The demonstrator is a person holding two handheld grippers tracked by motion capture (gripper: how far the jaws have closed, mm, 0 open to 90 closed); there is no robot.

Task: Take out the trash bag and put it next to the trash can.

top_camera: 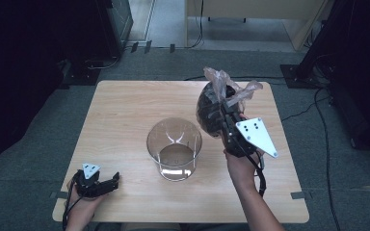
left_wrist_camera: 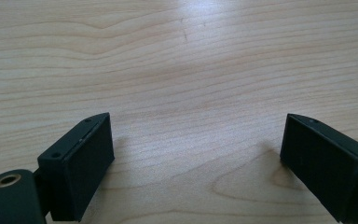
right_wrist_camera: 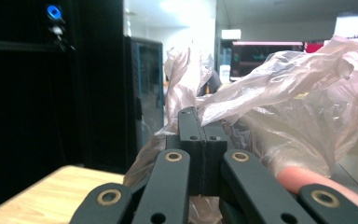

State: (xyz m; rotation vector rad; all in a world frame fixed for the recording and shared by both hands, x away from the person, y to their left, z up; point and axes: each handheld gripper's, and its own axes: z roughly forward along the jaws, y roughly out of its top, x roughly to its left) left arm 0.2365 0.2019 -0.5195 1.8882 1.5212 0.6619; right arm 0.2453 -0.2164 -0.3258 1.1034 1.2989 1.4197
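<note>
A thin, translucent plastic bag (top_camera: pixel 211 109) with dark contents hangs to the right of a clear round container (top_camera: pixel 174 147) at the table's middle. My right gripper (top_camera: pixel 227 107) is shut on the bag's crumpled top, and the bag looks lifted off the wood. In the right gripper view the two black jaws press together with the bag's film (right_wrist_camera: pixel 279 98) pinched between them at my right gripper (right_wrist_camera: pixel 200 125). My left gripper (top_camera: pixel 110 183) rests at the near left corner of the table. In its own view my left gripper (left_wrist_camera: pixel 198 128) stands open over bare wood.
The light wooden table (top_camera: pixel 125 110) ends close behind the bag and near my left hand. Dark equipment racks (top_camera: pixel 38 53) stand to the left, and cables (top_camera: pixel 318 103) lie on the grey floor to the right. A pale desk (top_camera: pixel 270 14) stands at the back.
</note>
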